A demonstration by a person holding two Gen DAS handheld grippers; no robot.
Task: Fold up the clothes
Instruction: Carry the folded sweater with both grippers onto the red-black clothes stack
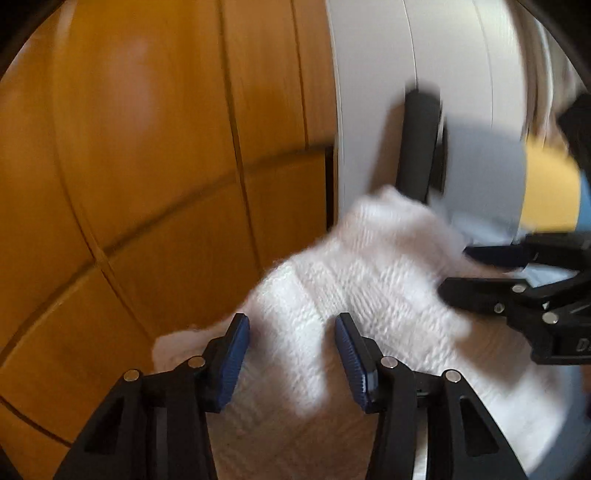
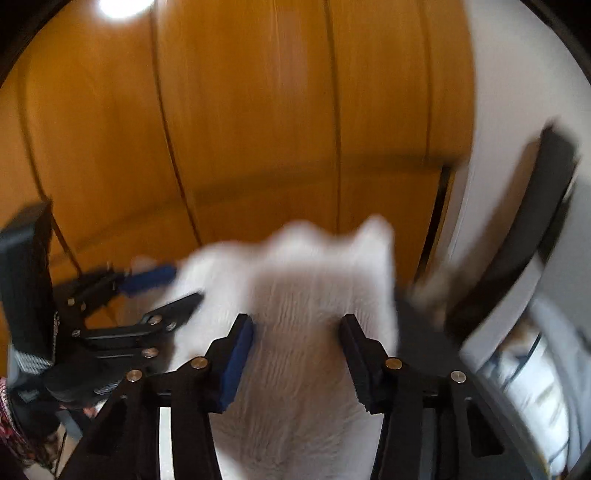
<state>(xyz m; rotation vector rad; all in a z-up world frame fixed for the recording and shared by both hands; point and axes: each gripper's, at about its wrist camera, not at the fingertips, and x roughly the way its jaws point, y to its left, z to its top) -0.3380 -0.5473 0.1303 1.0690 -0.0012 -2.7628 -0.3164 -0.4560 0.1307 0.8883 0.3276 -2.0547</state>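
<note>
A white knitted garment [image 1: 354, 295] hangs bunched in front of both cameras; it also fills the middle of the right wrist view [image 2: 295, 325]. My left gripper [image 1: 291, 343] is open, its blue pads either side of the cloth. My right gripper [image 2: 297, 343] is open too, with the cloth lying between its fingers. In the left wrist view the right gripper [image 1: 469, 271] reaches in from the right, its fingers around a fold of the garment. In the right wrist view the left gripper [image 2: 166, 291] comes in from the left at the cloth's edge. Both views are motion-blurred.
Orange-brown wooden wardrobe doors [image 1: 147, 147] fill the background. A white panel [image 1: 461, 92] with a dark curved bar [image 1: 421, 144] stands to the right. A yellow and blue object [image 1: 550, 192] shows at the far right. A ceiling light [image 2: 122, 5] glares at the top.
</note>
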